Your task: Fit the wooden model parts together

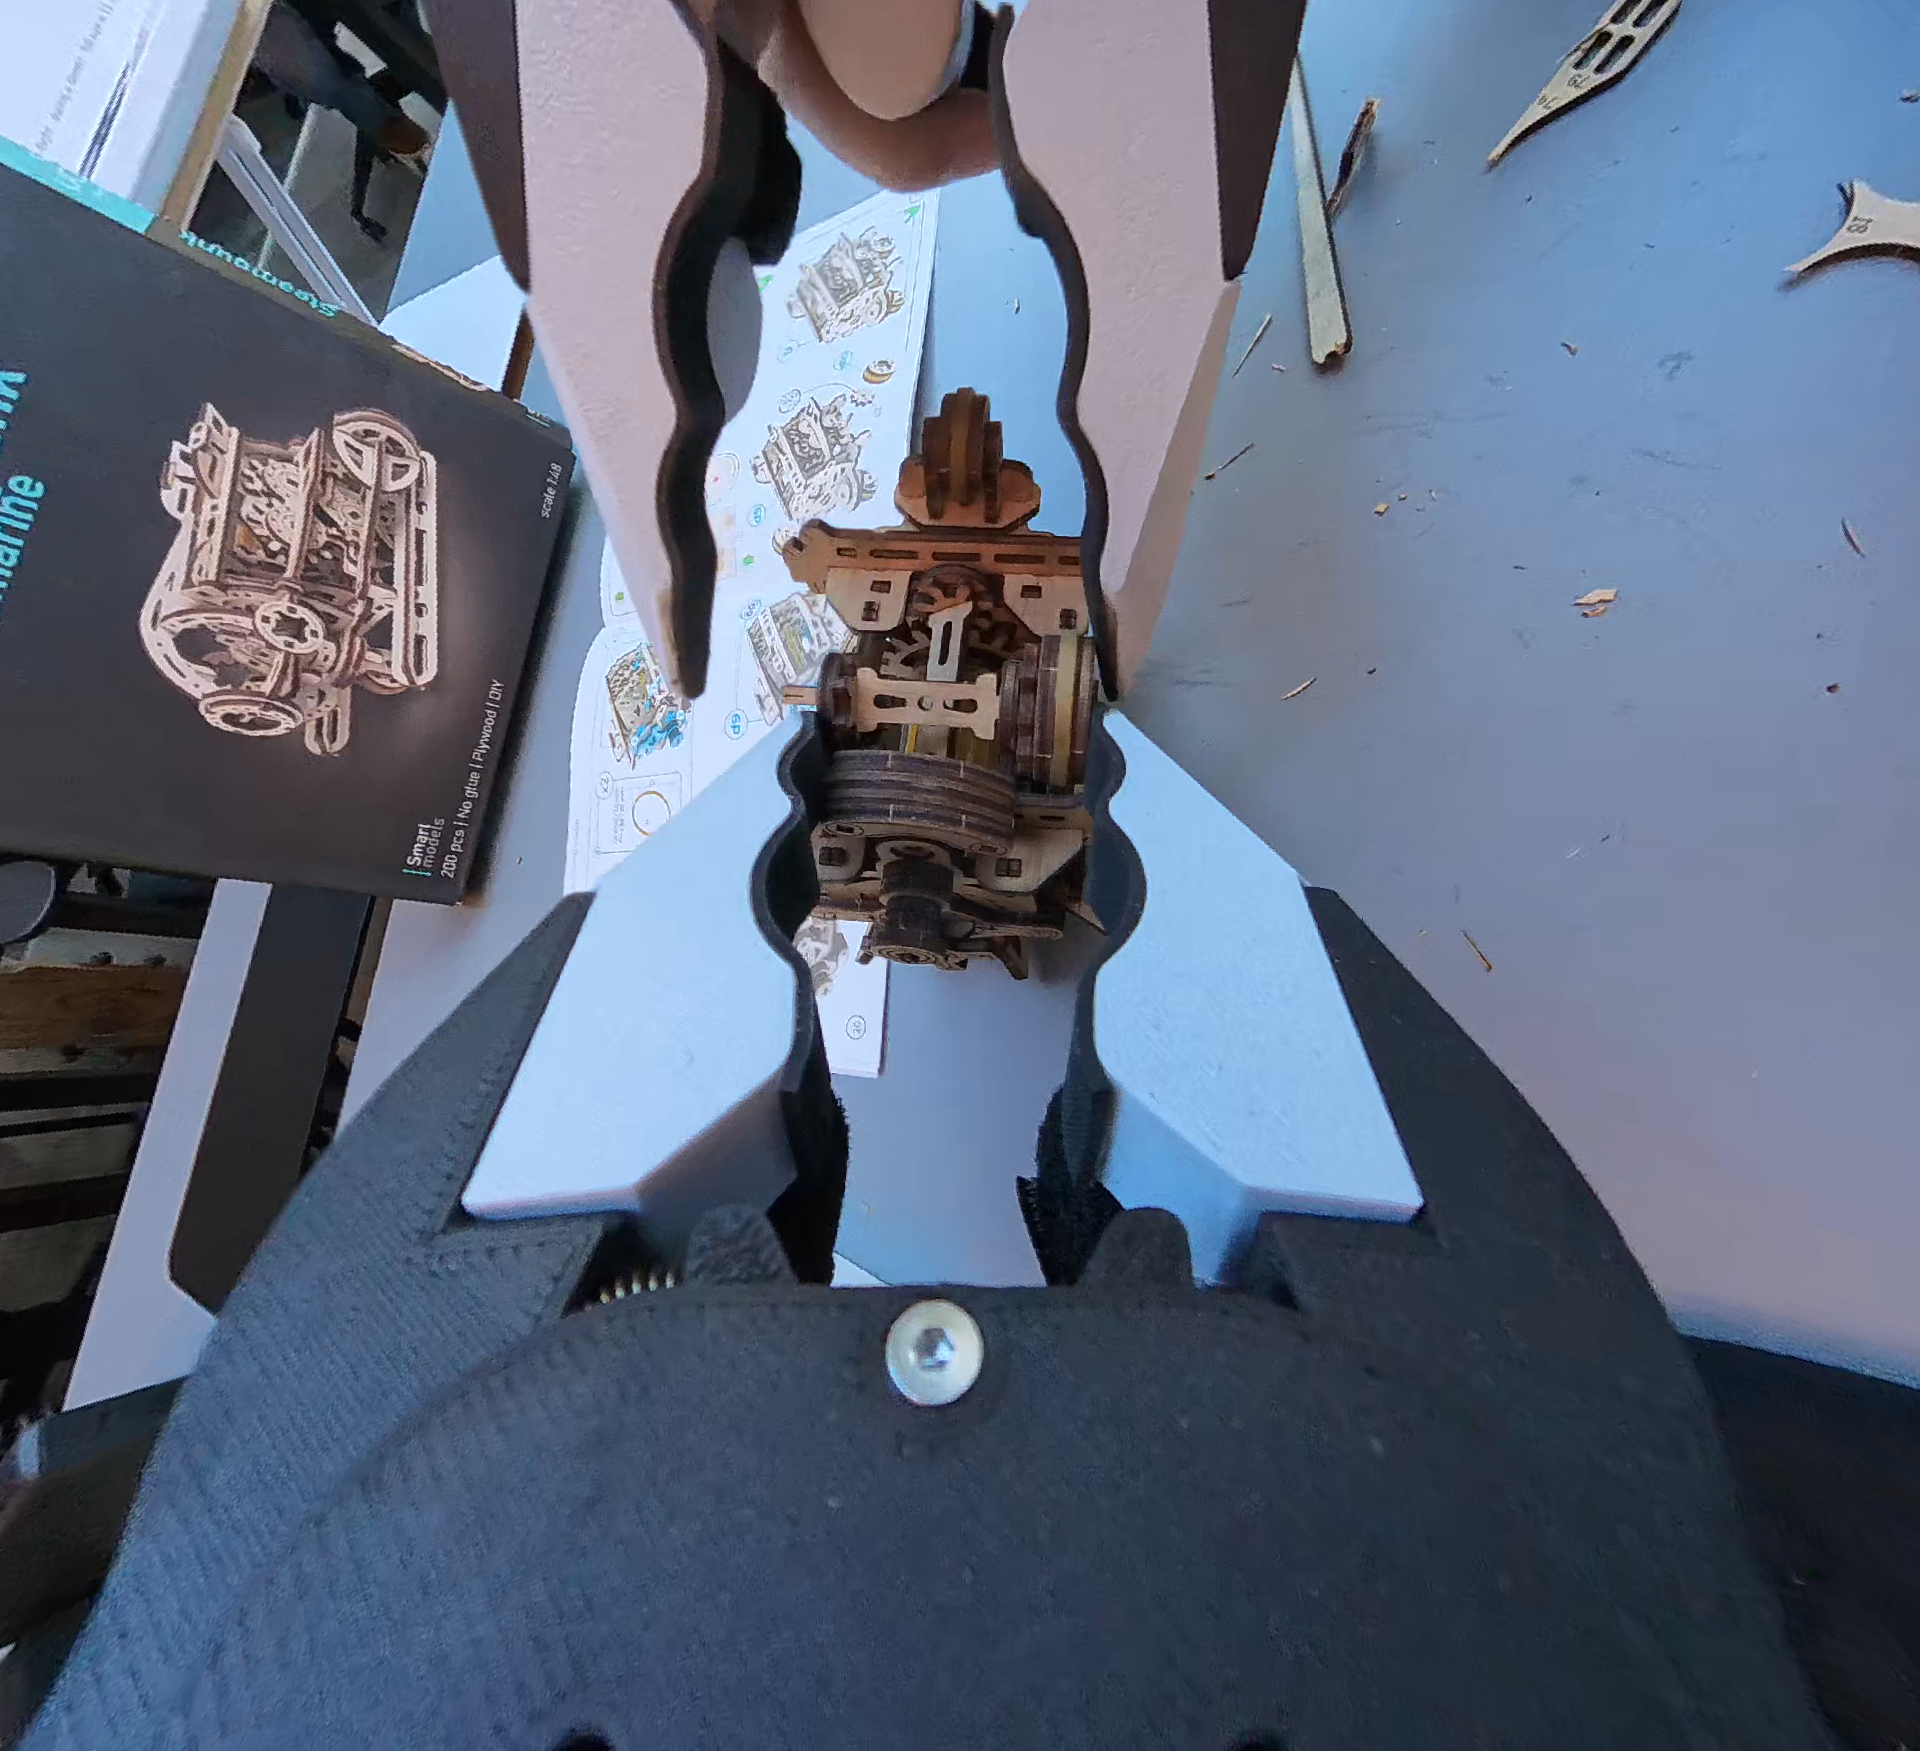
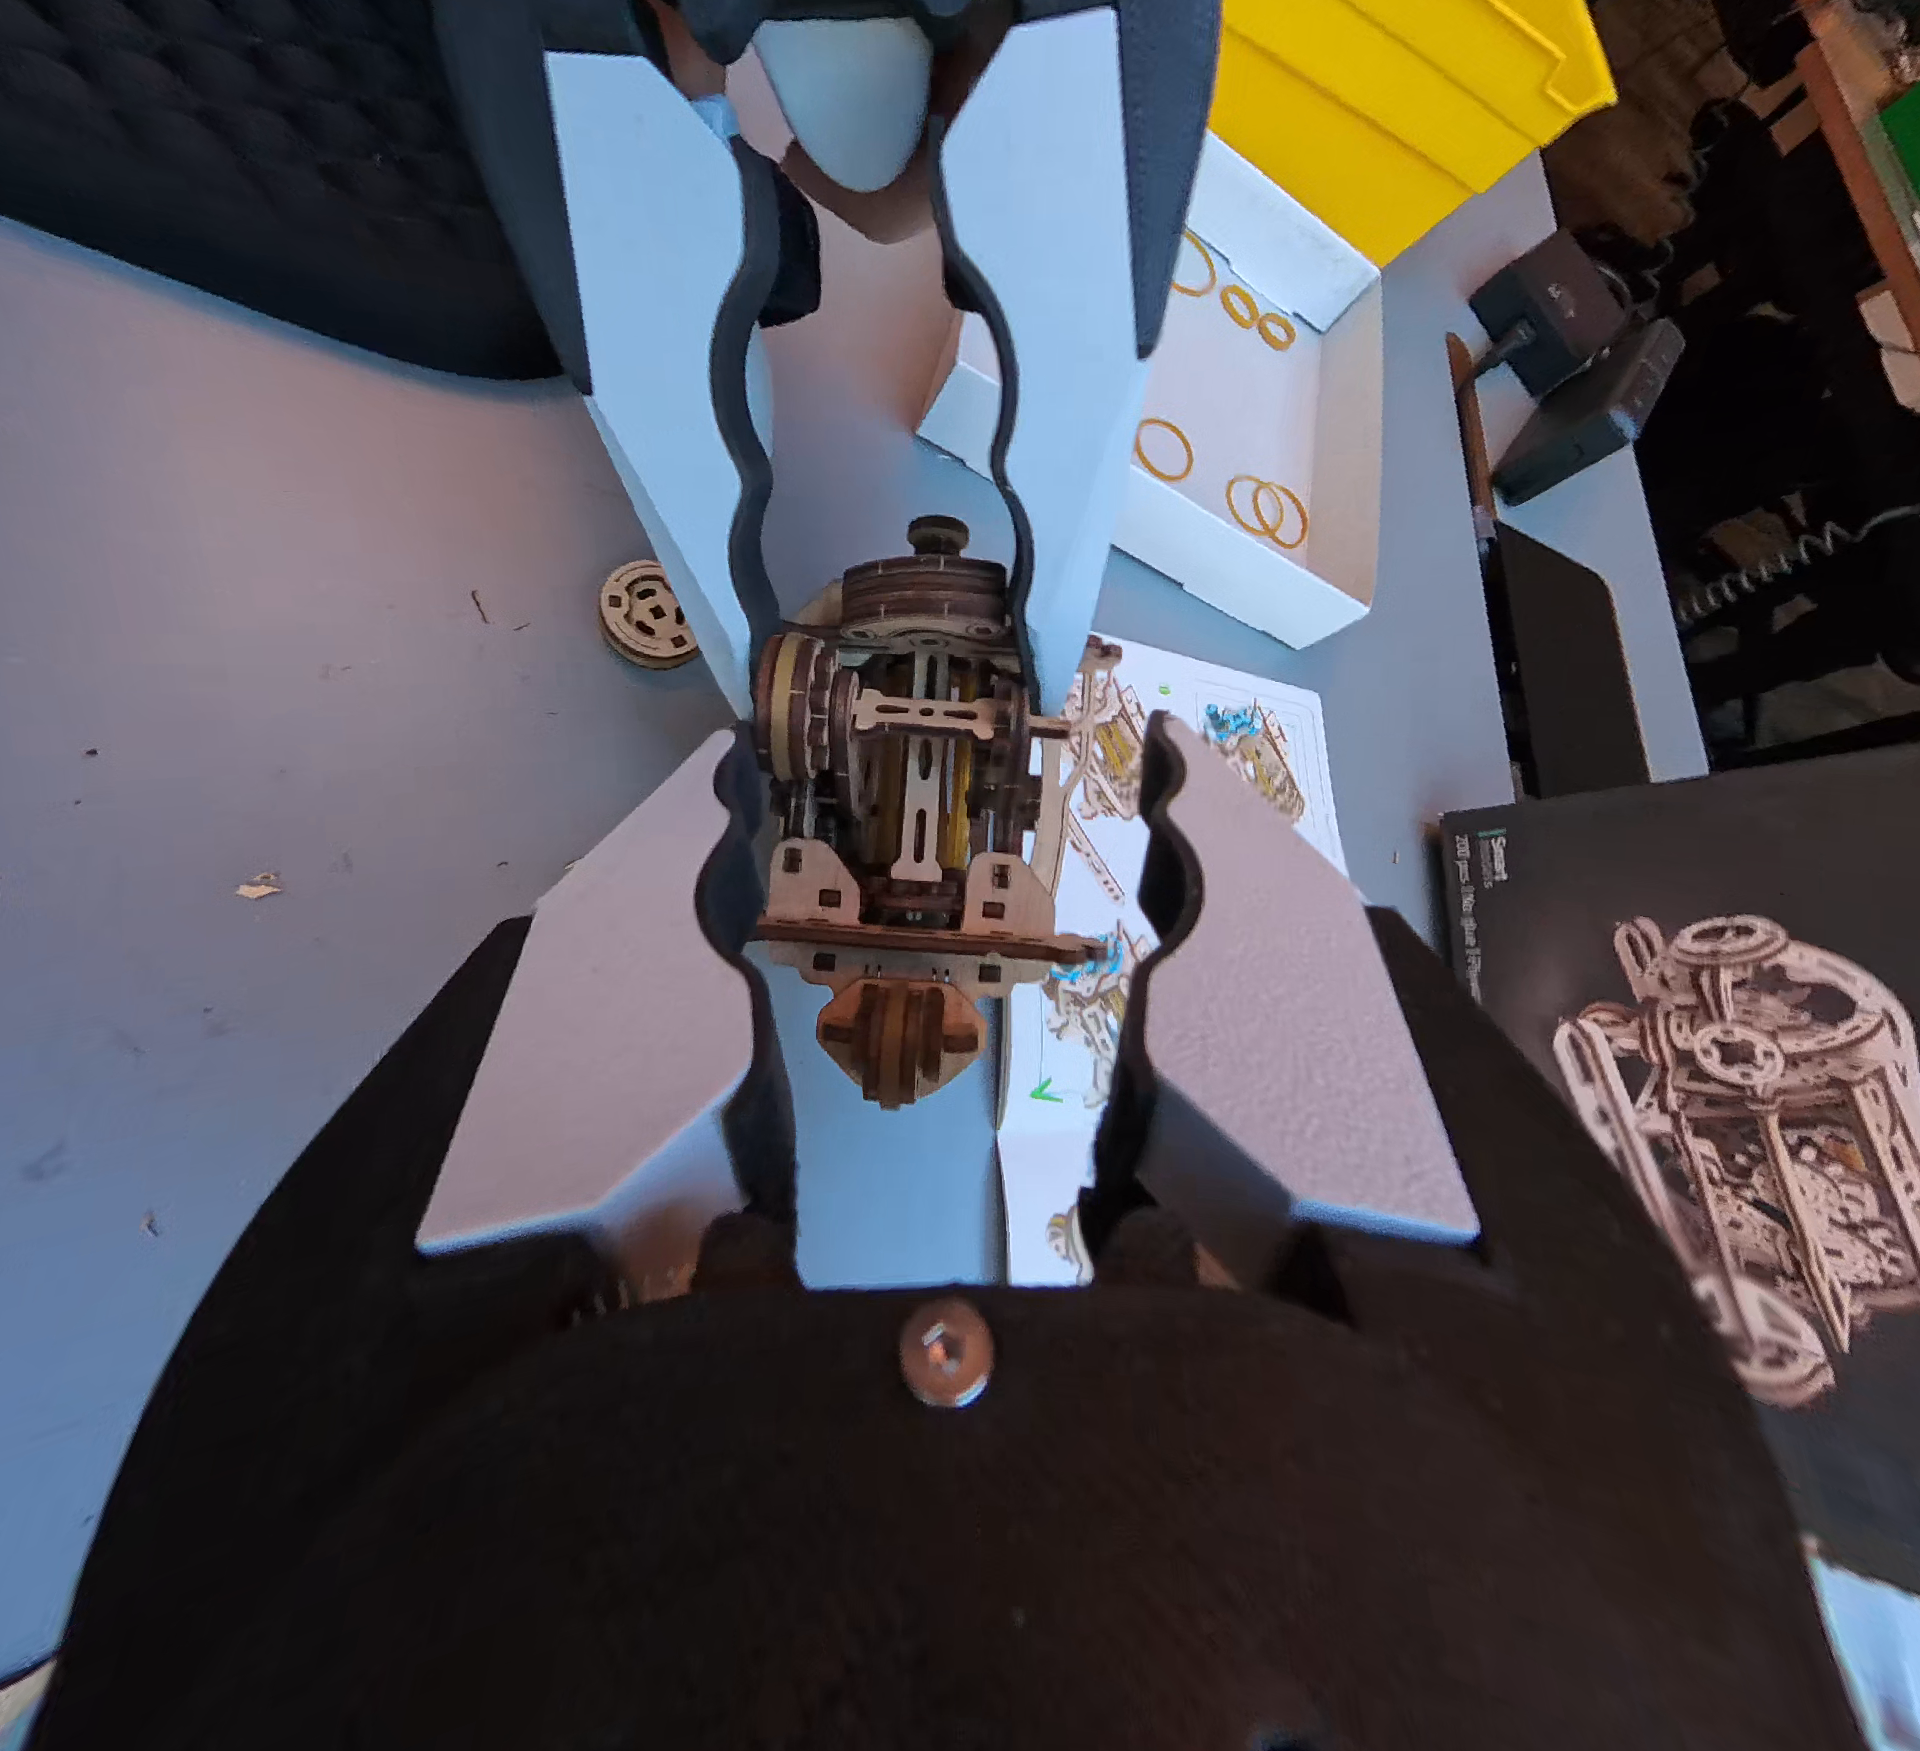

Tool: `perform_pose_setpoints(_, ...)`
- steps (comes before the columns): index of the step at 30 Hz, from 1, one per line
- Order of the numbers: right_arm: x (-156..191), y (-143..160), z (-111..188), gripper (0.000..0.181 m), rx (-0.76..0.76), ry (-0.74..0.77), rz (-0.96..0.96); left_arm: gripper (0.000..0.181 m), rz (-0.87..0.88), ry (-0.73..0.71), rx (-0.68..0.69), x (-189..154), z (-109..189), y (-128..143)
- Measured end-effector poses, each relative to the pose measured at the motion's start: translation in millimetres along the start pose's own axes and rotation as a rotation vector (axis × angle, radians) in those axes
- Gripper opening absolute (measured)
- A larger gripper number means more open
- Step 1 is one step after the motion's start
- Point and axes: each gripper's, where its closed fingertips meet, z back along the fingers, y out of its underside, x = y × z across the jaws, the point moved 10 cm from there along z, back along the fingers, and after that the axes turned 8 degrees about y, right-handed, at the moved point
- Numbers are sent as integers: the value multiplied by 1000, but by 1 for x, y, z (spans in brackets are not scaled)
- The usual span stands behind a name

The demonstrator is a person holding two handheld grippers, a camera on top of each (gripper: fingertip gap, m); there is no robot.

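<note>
A partly built wooden model [image 1: 935, 714] of gears, drums and frames is held above the grey table [image 1: 1558, 766]. My left gripper [image 1: 956, 730] is shut on the model, one finger on each side. In the right wrist view the left gripper [image 2: 894, 688] comes in from the top and clamps the model [image 2: 914, 797]. My right gripper [image 2: 951, 735] is open around the model's other end. Its left finger touches the model and its right finger stands apart. In the left wrist view it [image 1: 894, 673] reaches in from the top.
A black model box [image 1: 260, 558] and a printed instruction sheet [image 1: 831, 330] lie under and beside the model. Wooden scraps [image 1: 1600, 60] lie to the right. A wooden disc [image 2: 646, 612], a white tray [image 2: 1247, 605] with rubber bands, a yellow bin [image 2: 1382, 39] and a black mat [image 2: 208, 91] are nearby.
</note>
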Motion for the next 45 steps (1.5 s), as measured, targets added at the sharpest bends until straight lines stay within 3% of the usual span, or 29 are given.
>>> perform_pose_setpoints(2,3,1,-1,59,-16,-36,23,48,0,-9,4,0,0,0)
perform_pose_setpoints(27,5,4,-1,57,-35,16,-25,48,-20,-25,20,1,-1,1)
perform_pose_setpoints(45,4,14,0,47,-77,43,-9,50,144,-92,-140,6,24,1)
